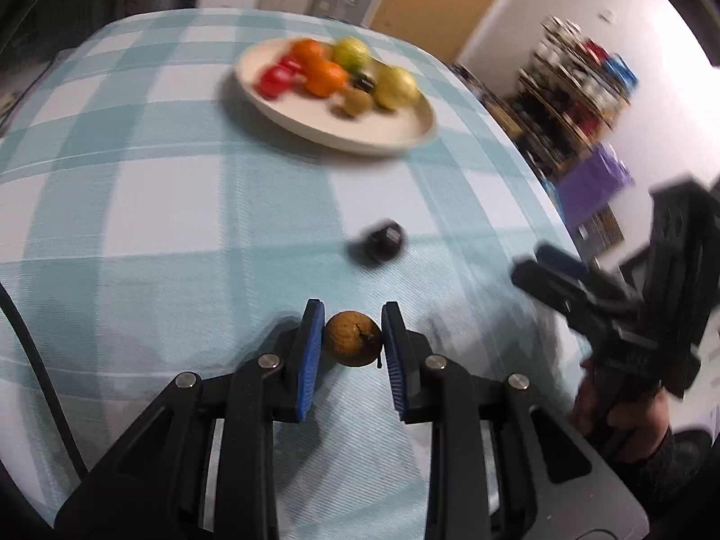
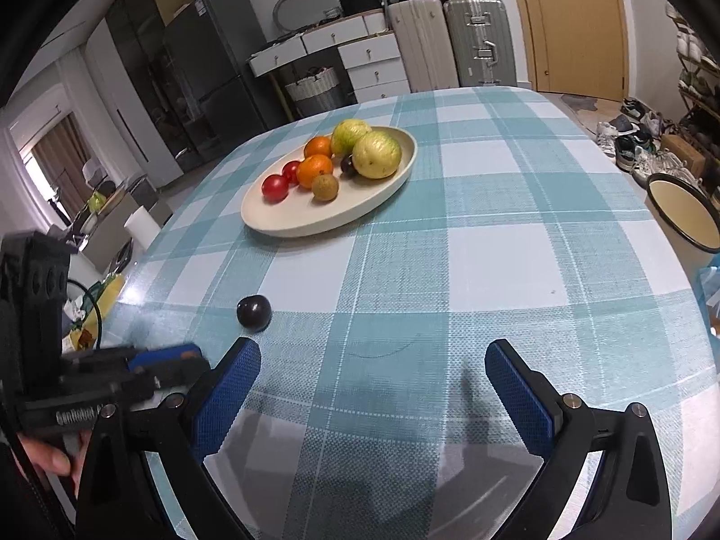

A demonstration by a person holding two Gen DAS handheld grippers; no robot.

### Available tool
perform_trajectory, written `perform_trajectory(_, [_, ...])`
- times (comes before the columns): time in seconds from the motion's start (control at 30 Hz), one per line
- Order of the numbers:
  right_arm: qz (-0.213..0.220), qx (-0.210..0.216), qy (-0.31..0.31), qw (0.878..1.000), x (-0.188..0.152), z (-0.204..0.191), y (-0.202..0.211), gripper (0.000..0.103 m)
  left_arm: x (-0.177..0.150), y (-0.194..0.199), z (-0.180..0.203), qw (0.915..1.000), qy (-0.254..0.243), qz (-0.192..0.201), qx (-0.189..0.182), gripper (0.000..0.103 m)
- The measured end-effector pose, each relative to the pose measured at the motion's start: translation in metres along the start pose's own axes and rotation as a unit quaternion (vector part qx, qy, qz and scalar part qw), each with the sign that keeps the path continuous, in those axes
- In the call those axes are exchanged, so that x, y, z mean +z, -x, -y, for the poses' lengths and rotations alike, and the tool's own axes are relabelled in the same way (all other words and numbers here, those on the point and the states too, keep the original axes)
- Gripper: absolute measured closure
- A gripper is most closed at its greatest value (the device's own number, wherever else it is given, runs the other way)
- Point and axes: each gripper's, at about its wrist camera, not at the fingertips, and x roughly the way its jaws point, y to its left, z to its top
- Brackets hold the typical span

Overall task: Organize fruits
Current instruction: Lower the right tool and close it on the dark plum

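My left gripper (image 1: pixel 352 337) is shut on a small brown round fruit (image 1: pixel 352 338), its blue pads pressing both sides, just over the checked tablecloth. A dark plum (image 1: pixel 381 239) lies loose on the cloth ahead of it; the same dark plum (image 2: pixel 254 312) shows left of my right gripper (image 2: pixel 372 362), which stands open with nothing between its fingers. The cream oval plate (image 1: pixel 396 135) at the far side holds two oranges, two red tomatoes, two green-yellow guavas, a brown fruit and a dark plum. In the right wrist view the plate (image 2: pixel 315 220) is sharp.
The right gripper's body (image 1: pixel 630 315) and a hand sit at the table's right edge in the left wrist view. A round stool (image 2: pixel 684 211) stands off the table's right side. Drawers, suitcases, a fridge and a shoe rack line the room.
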Motion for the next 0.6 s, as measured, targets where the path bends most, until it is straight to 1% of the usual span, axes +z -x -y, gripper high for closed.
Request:
perform_trajectory(0.07, [-0.002, 0.006, 0.004, 1.000, 0.000, -0.003, -0.003, 0.001, 0.005, 0.005, -0.012, 0.9996, 0.023, 0.013, 0.007, 0.080])
perform_trajectory(0.17, [-0.008, 0.009, 0.016, 1.000, 0.001, -0.010, -0.010, 0.001, 0.013, 0.011, -0.026, 0.9988, 0.036, 0.028, 0.019, 0.080])
perform_trajectory(0.33, [-0.027, 0.024, 0.048, 0.998, 0.004, -0.029, -0.026, 0.001, 0.017, 0.015, -0.044, 0.9976, 0.057, 0.034, 0.019, 0.080])
perform_trajectory(0.5, [-0.029, 0.041, 0.062, 0.997, 0.010, -0.046, -0.038, 0.001, 0.017, 0.019, -0.056, 0.9966, 0.067, 0.042, 0.022, 0.080])
perform_trajectory(0.57, [-0.032, 0.041, 0.071, 0.996, 0.013, -0.054, -0.044, 0.004, 0.017, 0.024, -0.062, 0.9949, 0.079, 0.057, 0.026, 0.080])
perform_trajectory(0.6, [-0.034, 0.039, 0.078, 0.996, 0.014, -0.058, -0.048, 0.009, 0.018, 0.026, -0.065, 0.9943, 0.082, 0.062, 0.029, 0.080])
